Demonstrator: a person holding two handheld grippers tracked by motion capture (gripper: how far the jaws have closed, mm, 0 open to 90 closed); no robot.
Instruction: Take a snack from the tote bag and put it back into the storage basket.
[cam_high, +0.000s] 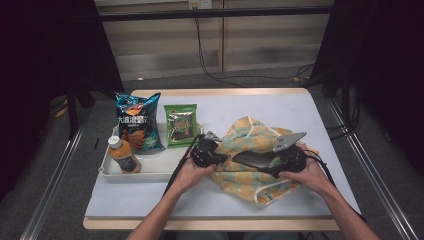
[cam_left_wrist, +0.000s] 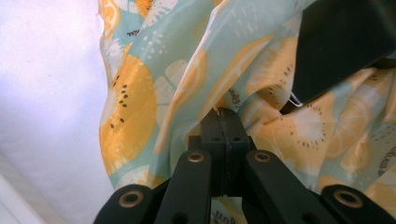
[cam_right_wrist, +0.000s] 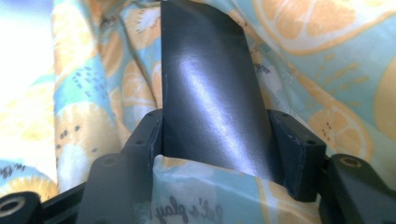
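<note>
A fabric bag (cam_high: 250, 132) printed with orange slices on pale teal lies crumpled at the middle of the table. My left gripper (cam_high: 220, 159) is at its left edge. In the left gripper view that gripper (cam_left_wrist: 225, 116) is shut, pinching a fold of the bag (cam_left_wrist: 135, 107). A flat glossy black pack (cam_high: 252, 159) lies across the bag's front. My right gripper (cam_high: 269, 162) comes in from the right and holds the pack's end. In the right gripper view its jaws (cam_right_wrist: 215, 135) press both sides of the black pack (cam_right_wrist: 210, 84), over the bag's cloth (cam_right_wrist: 317, 60). The pack's corner (cam_left_wrist: 341, 42) appears in the left gripper view.
A white tray (cam_high: 145, 175) at the left holds a blue chips bag (cam_high: 136, 120), a green snack packet (cam_high: 181, 125) and an orange-drink bottle (cam_high: 122, 155). The table's wooden front edge (cam_high: 220, 223) runs just behind my forearms.
</note>
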